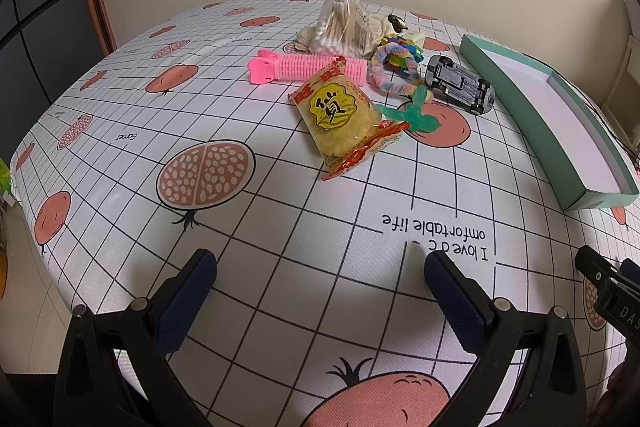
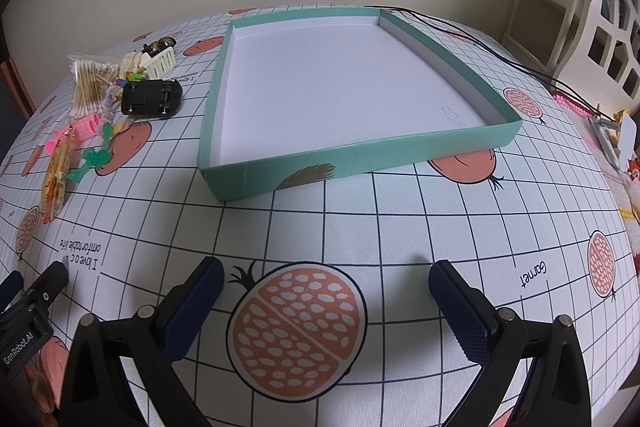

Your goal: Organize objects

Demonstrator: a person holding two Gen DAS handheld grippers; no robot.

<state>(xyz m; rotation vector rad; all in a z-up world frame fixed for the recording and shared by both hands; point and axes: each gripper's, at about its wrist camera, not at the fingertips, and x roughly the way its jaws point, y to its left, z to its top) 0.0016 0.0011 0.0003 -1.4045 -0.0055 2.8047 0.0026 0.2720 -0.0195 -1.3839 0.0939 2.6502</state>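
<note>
A pile of small items lies on the patterned tablecloth: a yellow snack packet, a pink hair roller clip, a bag of cotton swabs, a rainbow fuzzy loop, a green plastic toy and an overturned toy car. A shallow green box with a white inside sits to their right, with nothing in it. My left gripper hangs open, well short of the pile. Facing the box from the near side, my right gripper is open too.
Black cables trail across the table's far right past the box. A white shelf unit and small trinkets stand at the right edge. The wall runs behind the table. A white comb-like clip lies behind the car.
</note>
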